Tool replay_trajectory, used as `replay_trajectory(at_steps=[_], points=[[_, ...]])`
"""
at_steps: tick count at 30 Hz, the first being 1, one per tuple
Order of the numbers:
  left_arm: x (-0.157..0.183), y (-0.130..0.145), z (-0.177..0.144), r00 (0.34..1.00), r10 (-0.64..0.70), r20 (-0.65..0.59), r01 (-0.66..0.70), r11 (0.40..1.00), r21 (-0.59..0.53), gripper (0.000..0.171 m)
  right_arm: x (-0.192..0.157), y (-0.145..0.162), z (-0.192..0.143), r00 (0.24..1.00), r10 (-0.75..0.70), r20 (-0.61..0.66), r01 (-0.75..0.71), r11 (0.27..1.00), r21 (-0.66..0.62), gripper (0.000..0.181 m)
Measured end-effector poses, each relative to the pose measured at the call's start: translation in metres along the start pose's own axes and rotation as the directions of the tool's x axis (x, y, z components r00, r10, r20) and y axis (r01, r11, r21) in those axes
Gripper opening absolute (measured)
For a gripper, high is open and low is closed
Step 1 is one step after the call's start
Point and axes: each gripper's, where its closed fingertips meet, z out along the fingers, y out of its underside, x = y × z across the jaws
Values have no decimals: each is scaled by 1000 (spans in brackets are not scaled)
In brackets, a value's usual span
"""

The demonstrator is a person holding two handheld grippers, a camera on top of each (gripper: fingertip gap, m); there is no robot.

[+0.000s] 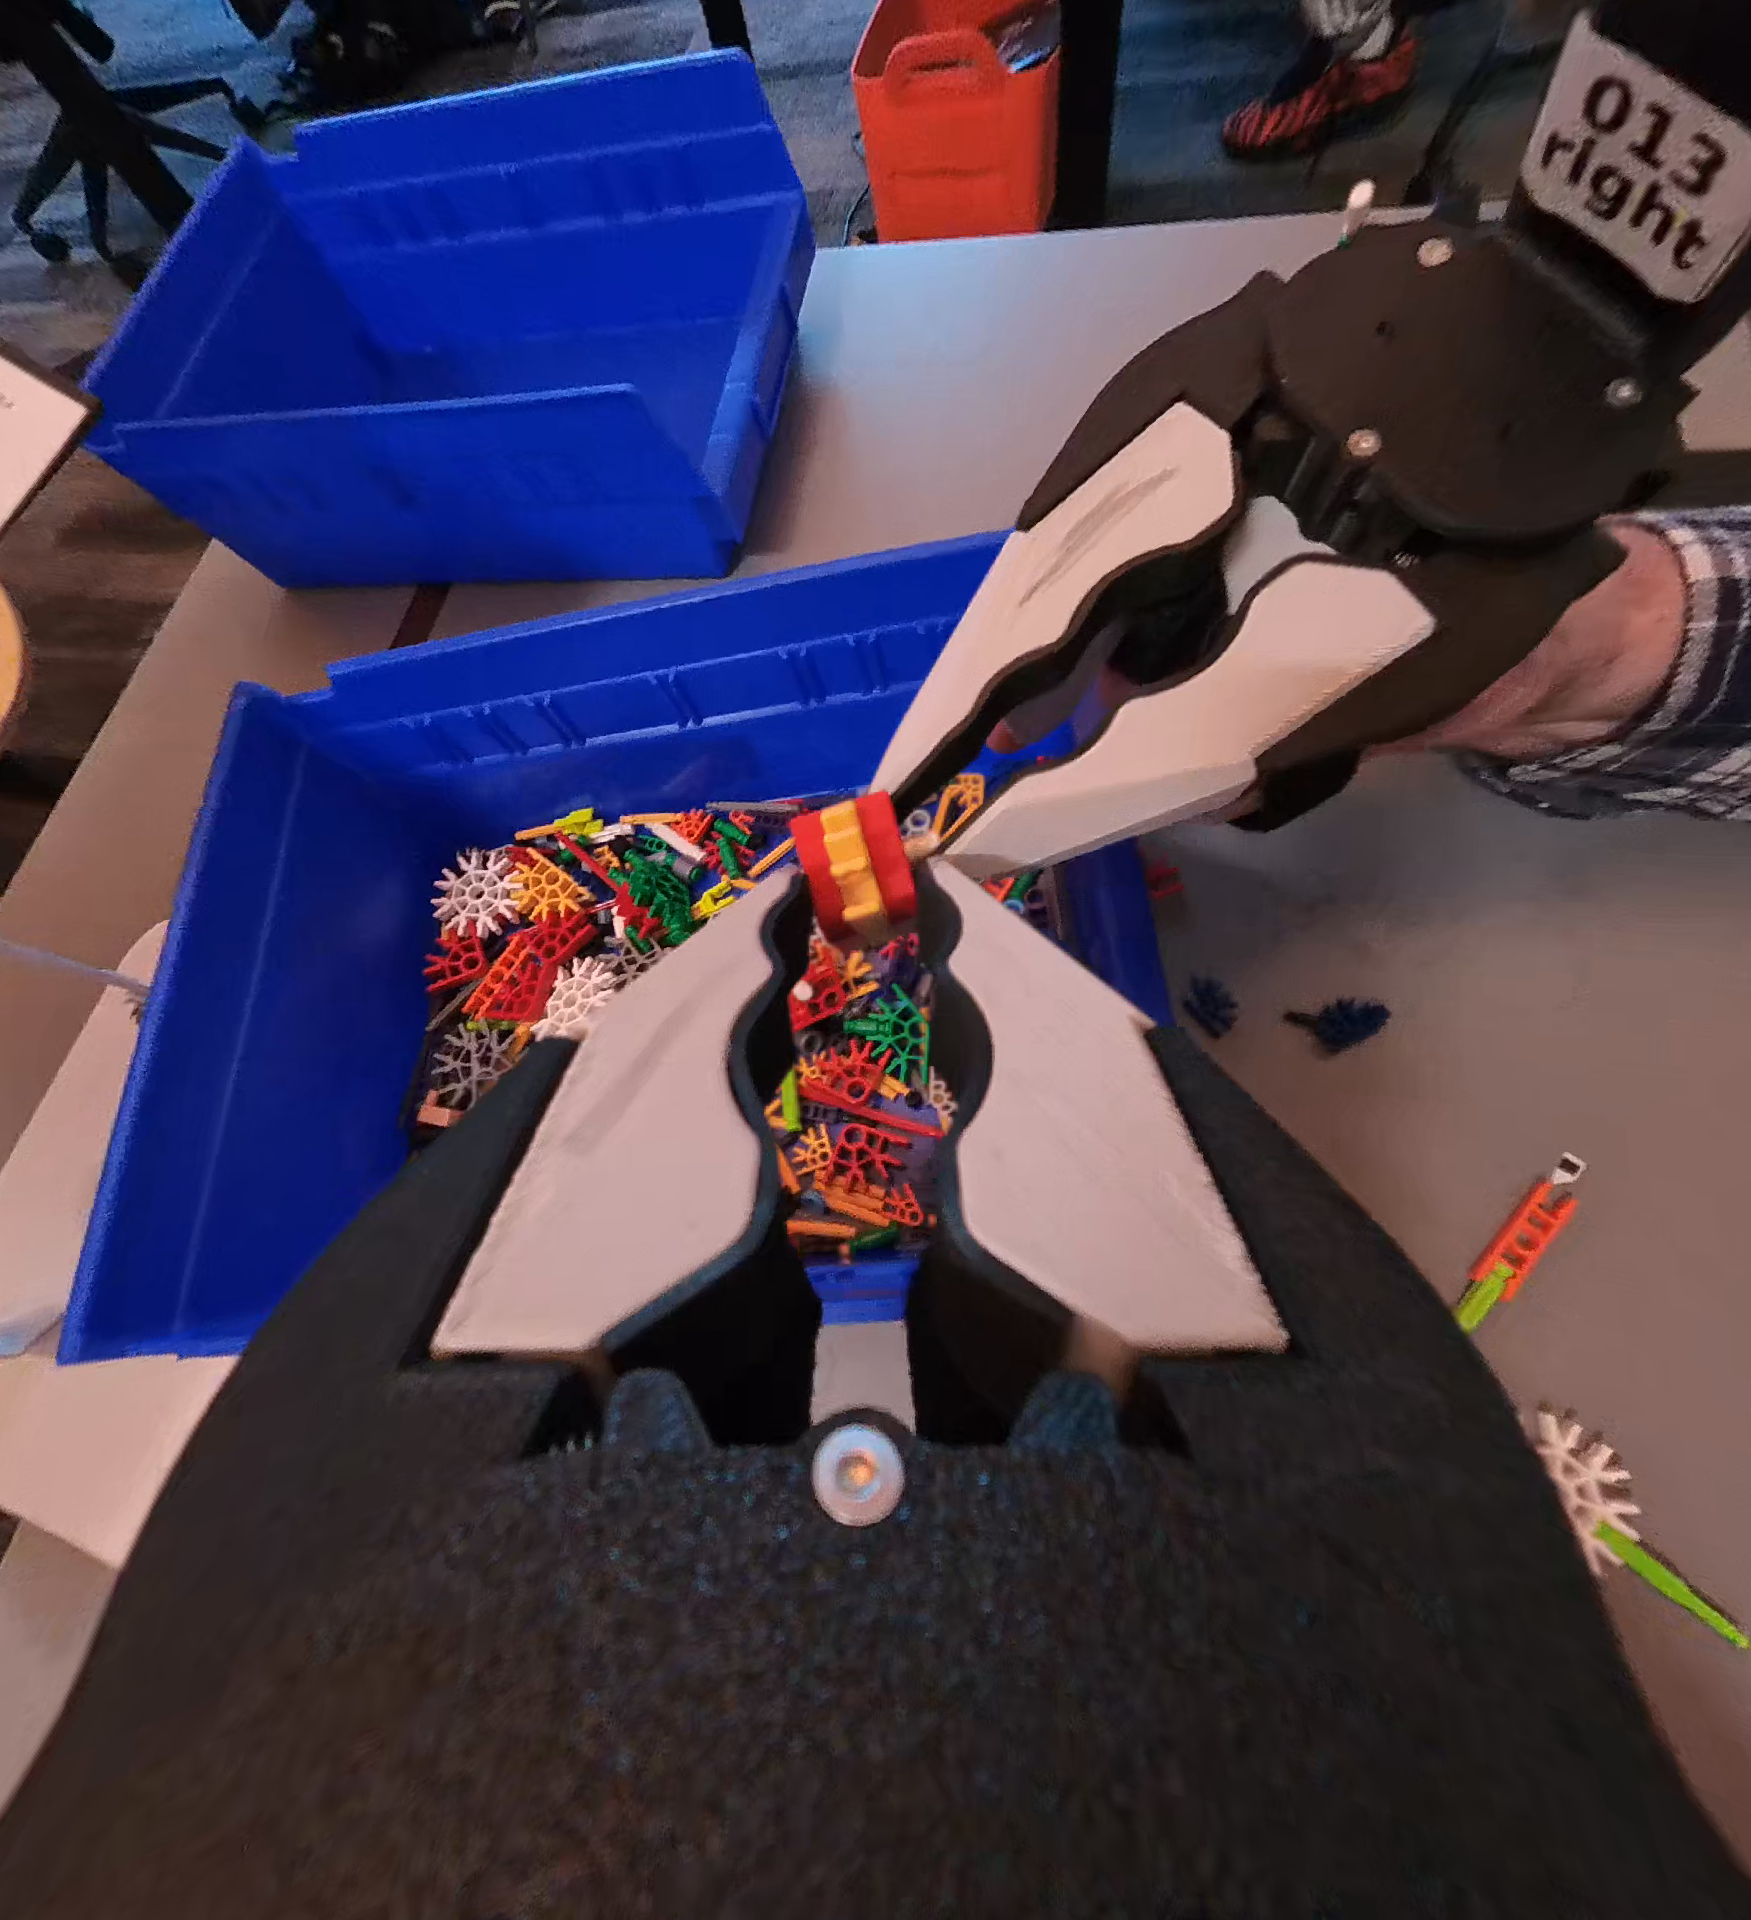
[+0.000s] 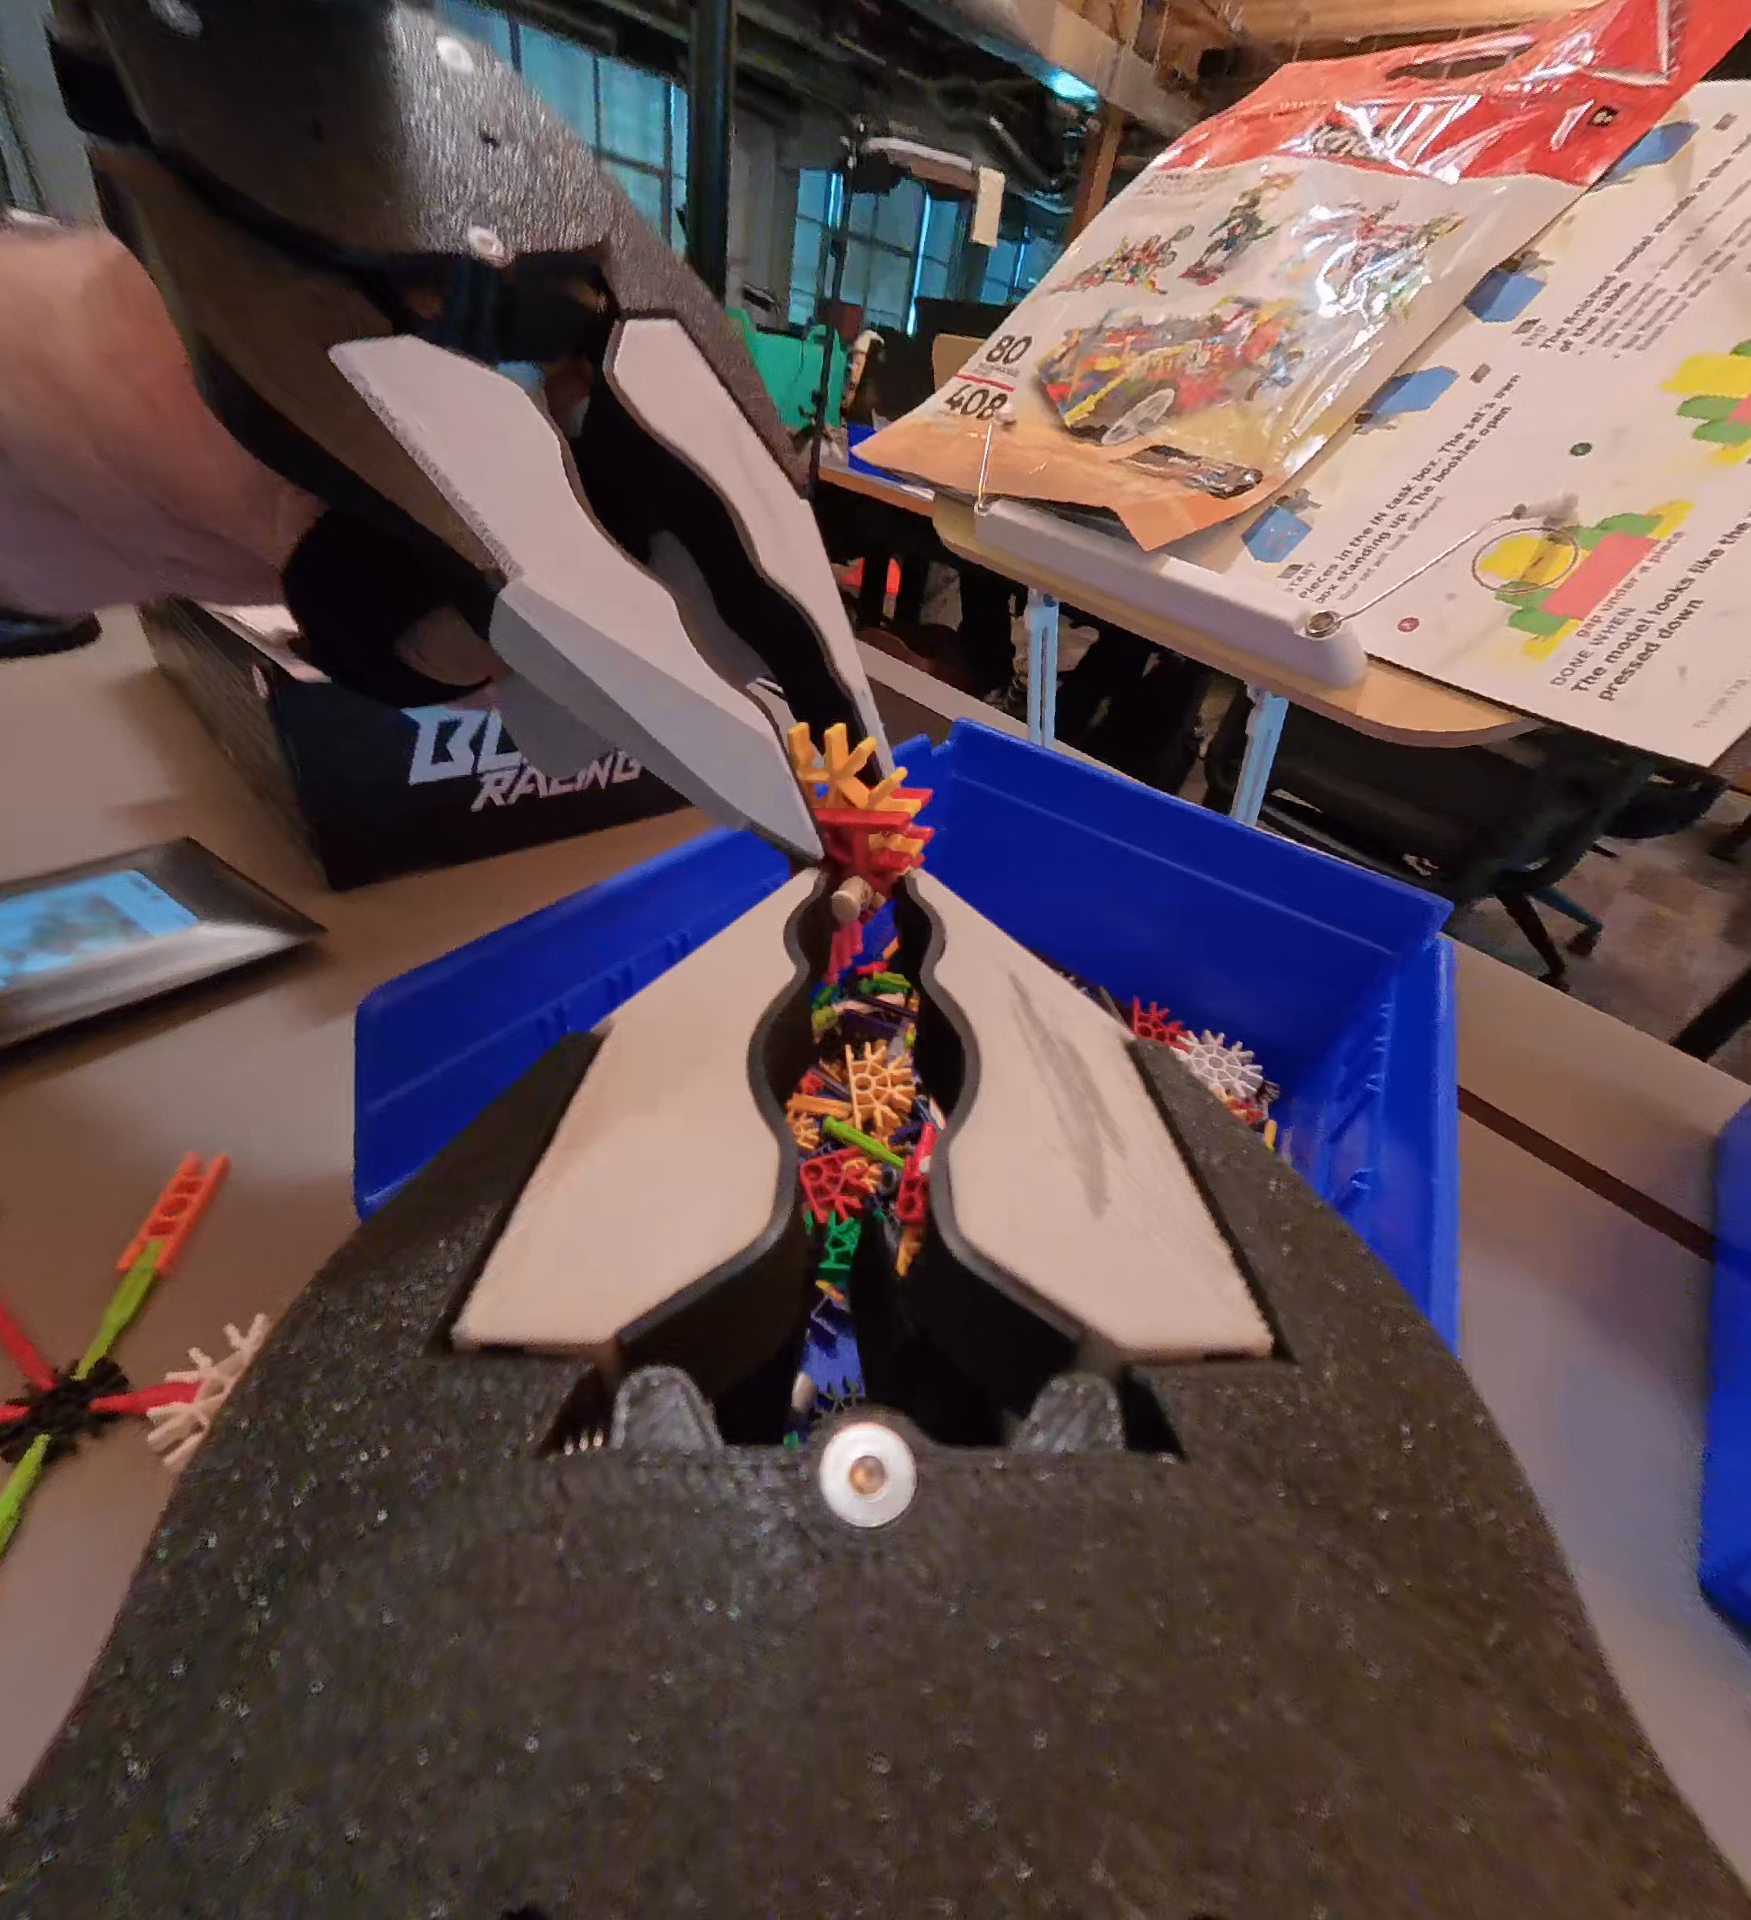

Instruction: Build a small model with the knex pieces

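Note:
My left gripper (image 1: 858,885) is shut on a stack of red and yellow snowflake connectors (image 1: 855,868) and holds it above a blue bin (image 1: 258,1039) full of coloured construction pieces. My right gripper (image 1: 928,836) comes in from the upper right, and its tips meet the stack. In the right wrist view my right gripper (image 2: 858,883) is shut on a short white rod (image 2: 850,896), whose end touches the connector stack (image 2: 871,821). There the left gripper (image 2: 829,831) reaches down from the upper left over the same bin (image 2: 1162,883).
An empty blue bin (image 1: 497,364) stands behind the full one, with an orange bag (image 1: 954,125) beyond it. Loose pieces lie on the table: an orange and green rod (image 1: 1515,1236), a white snowflake (image 1: 1588,1486) and a cross-shaped assembly (image 2: 60,1403). A tablet (image 2: 71,935), a black box (image 2: 435,758) and an instruction board (image 2: 1473,468) stand nearby. Less than 4 cm separates the two grippers' tips.

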Motion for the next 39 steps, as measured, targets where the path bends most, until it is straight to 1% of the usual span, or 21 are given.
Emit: replay_trajectory(at_steps=[4, 7, 10, 12, 14, 17, 20, 24, 28, 30, 33, 39], points=[[1, -2, -1, 1000, -19, -20, 20, 999, 48, 19, 1, -5, -2, 999, 35, 10, -35, 999, 33, 8], [1, -3, -1, 999, -30, -21, 31, 996, 80, 19, 1, -5, -3, 999, 37, 10, -37, 999, 30, 7], [4, -4, -2, 998, -51, -42, 55, 993, 109, 18, 0, -6, -4, 999, 45, 30, -46, 998, 40, 6], [3, -2, -2, 998, -44, -34, 47, 993, 107, 18, -1, -6, -3, 998, 58, 39, -59, 997, 43, 5], [5, -2, -3, 996, -69, -62, 76, 989, 127, 18, -1, -10, -5, 993, 96, 67, -100, 993, 70, 5], [8, 6, 5, 993, -92, -72, 101, 987, 124, 18, -5, -14, -6, 992, 97, 86, -104, 991, 86, 2], [7, 10, 8, 988, -125, -87, 137, 980, 147, 17, -5, -10, -3, 996, 67, 63, -71, 996, 58, 1], [6, 8, 6, 994, -83, -72, 92, 987, 134, 17, -5, -11, -4, 997, 49, 60, -53, 997, 62, 2], [2, 7, 3, 1000, 14, -15, -13, 999, 47, 17, -2, -9, -3, 1000, -27, 6, 27, 999, 43, 6], [1, 7, 1, 998, 69, -5, -70, 997, -19, 17, -1, -4, -3, 992, -120, -26, 120, 993, -1, 11], [-1, 10, -3, 991, 137, 0, -136, 983, -120, 17, -4, 0, 1, 977, -210, -49, 208, 977, -42, 13], [-2, 14, -2, 984, 176, -10, -175, 969, -174, 17, -5, 6, 4, 985, -168, -28, 166, 984, -69, 12]])
